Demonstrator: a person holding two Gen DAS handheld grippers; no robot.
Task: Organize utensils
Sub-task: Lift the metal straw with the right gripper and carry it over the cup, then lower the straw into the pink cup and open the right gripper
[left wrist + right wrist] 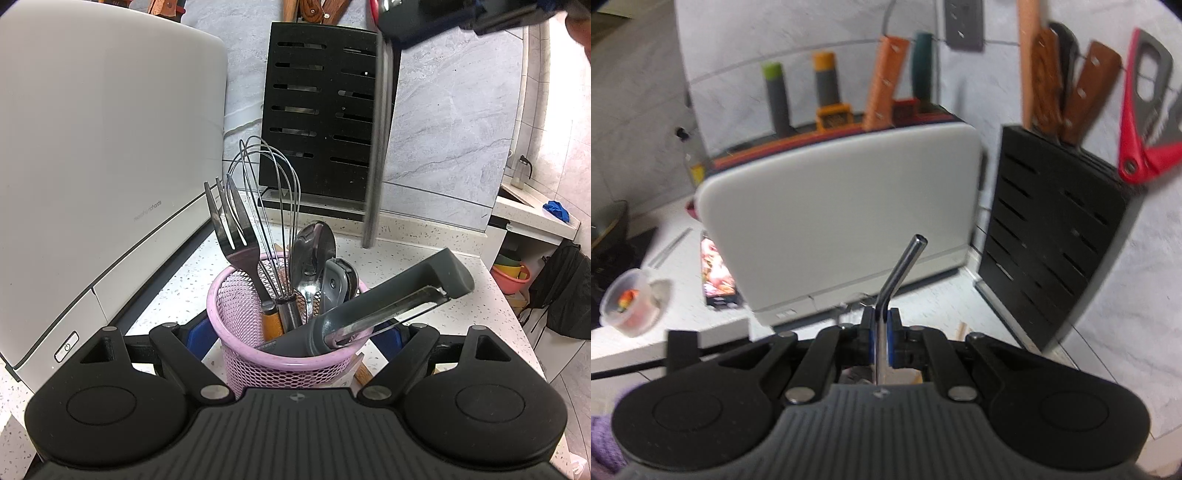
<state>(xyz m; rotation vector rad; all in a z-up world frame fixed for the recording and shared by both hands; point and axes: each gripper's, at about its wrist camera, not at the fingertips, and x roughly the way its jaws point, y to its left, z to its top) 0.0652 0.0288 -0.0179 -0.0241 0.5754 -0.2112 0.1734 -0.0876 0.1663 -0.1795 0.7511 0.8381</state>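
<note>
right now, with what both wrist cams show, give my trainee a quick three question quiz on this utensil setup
1. True or false: the right gripper is shut on a bent metal straw.
2. Which is in the pink mesh holder? A) scissors B) whisk C) chopsticks
3. Fill in: the grey peeler leans over the holder's ____.

Key: 1 true; 2 B; 3 rim. The left gripper has the holder between its fingers; whether they press on it cannot be told.
</note>
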